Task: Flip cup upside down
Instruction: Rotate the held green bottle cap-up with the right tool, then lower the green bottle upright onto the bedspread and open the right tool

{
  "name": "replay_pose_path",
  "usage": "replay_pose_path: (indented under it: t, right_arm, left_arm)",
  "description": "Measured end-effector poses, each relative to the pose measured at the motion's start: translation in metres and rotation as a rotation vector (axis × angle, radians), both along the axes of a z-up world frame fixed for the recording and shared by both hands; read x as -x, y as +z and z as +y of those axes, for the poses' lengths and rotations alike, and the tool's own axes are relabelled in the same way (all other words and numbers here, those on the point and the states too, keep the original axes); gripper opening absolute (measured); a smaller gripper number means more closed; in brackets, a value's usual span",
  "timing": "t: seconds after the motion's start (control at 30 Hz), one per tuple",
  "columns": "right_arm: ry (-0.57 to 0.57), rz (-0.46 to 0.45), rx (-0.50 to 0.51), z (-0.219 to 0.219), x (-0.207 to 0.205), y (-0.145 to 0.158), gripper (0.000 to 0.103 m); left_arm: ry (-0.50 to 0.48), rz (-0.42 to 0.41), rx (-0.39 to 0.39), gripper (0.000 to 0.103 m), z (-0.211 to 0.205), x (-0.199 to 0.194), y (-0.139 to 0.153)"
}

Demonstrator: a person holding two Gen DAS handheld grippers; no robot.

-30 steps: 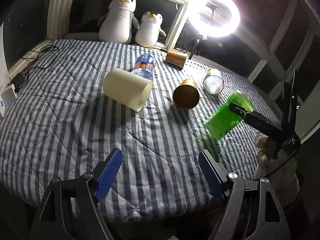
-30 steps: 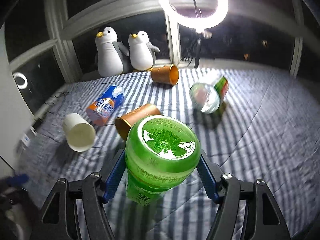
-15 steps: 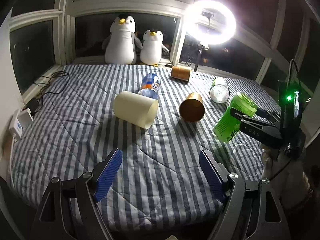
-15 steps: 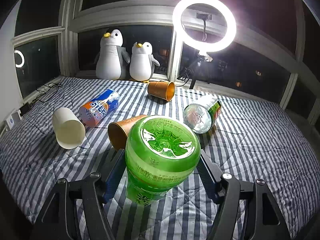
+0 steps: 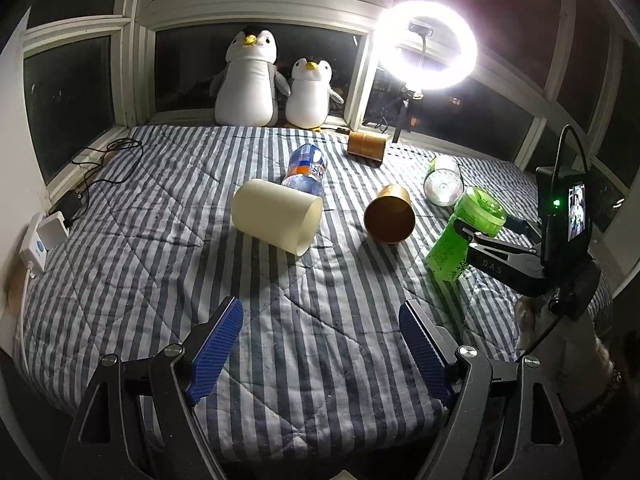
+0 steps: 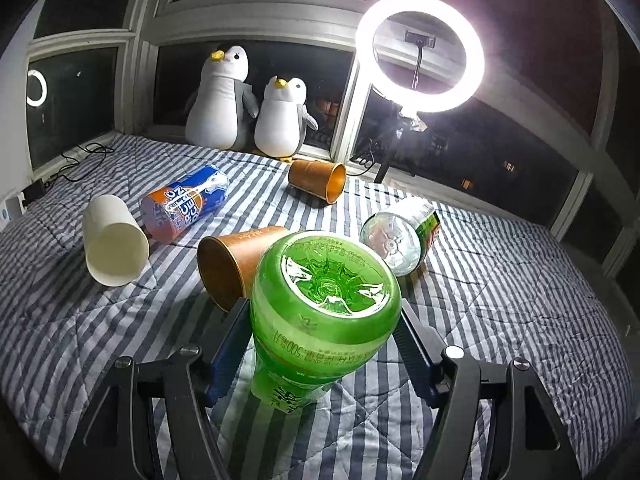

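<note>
My right gripper (image 6: pixel 324 344) is shut on a green plastic bottle (image 6: pixel 324 312), held base-up and tilted above the striped bedspread; it also shows in the left wrist view (image 5: pixel 464 236). My left gripper (image 5: pixel 320 348) is open and empty above the bed's near part. A white paper cup (image 5: pixel 276 218) lies on its side in front of it, mouth toward the right. A gold cup (image 5: pixel 389 219) lies on its side near the bottle, and another gold cup (image 5: pixel 366 145) lies at the back.
A blue-orange bottle (image 5: pixel 306 170) and a clear bottle with a green label (image 5: pixel 443 182) lie on the striped bedspread (image 5: pixel 160 240). Two penguin toys (image 5: pixel 272 84) sit at the window. A ring light (image 5: pixel 428 46) stands back right. Cables and a charger (image 5: pixel 72 200) lie left.
My right gripper has lifted and tilted the green bottle more upright, base up. My left gripper has drawn back and raised its view. The cups have not moved.
</note>
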State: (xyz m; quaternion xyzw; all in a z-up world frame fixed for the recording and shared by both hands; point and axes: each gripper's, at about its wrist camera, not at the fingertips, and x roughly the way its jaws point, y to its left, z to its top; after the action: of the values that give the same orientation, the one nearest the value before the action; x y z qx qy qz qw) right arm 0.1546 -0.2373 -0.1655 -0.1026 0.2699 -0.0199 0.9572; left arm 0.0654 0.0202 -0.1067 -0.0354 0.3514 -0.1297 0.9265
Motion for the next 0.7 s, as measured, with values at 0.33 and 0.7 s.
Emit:
replay_pose_path:
  t: [0.33,0.7]
  right_arm:
    - [0.026,0.020,-0.010,0.0080,-0.0019,-0.0061,0.066]
    - [0.057,0.025,-0.095,0.0048,0.0023,-0.0011,0.067]
  left_arm:
    - [0.002,0.010,0.009,0.083,0.0014,-0.0034,-0.0020]
    - [-0.001,0.011,0.008,0.083,0.0005,-0.0055,-0.0022]
